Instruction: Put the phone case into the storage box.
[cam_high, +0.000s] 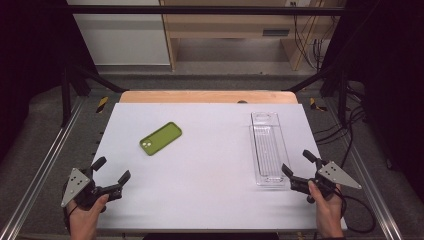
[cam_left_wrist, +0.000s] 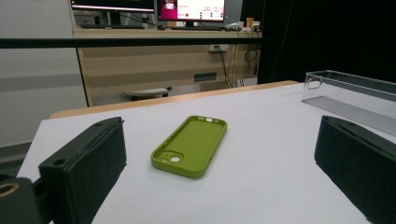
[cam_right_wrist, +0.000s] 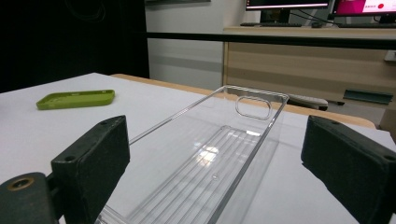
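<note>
A green phone case (cam_high: 160, 138) lies hollow side up on the white table top (cam_high: 210, 165), left of the middle. A long clear plastic tray (cam_high: 268, 148) lies empty at the right, its length running away from me. My left gripper (cam_high: 112, 169) is held near the front left corner, open and empty, and points toward the phone case (cam_left_wrist: 190, 145). At the front right my right gripper (cam_high: 297, 162) is open too, with the near end of the tray (cam_right_wrist: 205, 163) straight ahead between its jaws and untouched. The case (cam_right_wrist: 76, 99) shows far left in the right gripper view.
A black metal frame (cam_high: 210, 10) rings the table, with rails (cam_high: 45, 165) along both sides. Cables (cam_high: 357, 125) trail at the right edge. Beyond the far edge stands wooden furniture (cam_high: 235, 30) with monitors (cam_left_wrist: 187, 9) on it.
</note>
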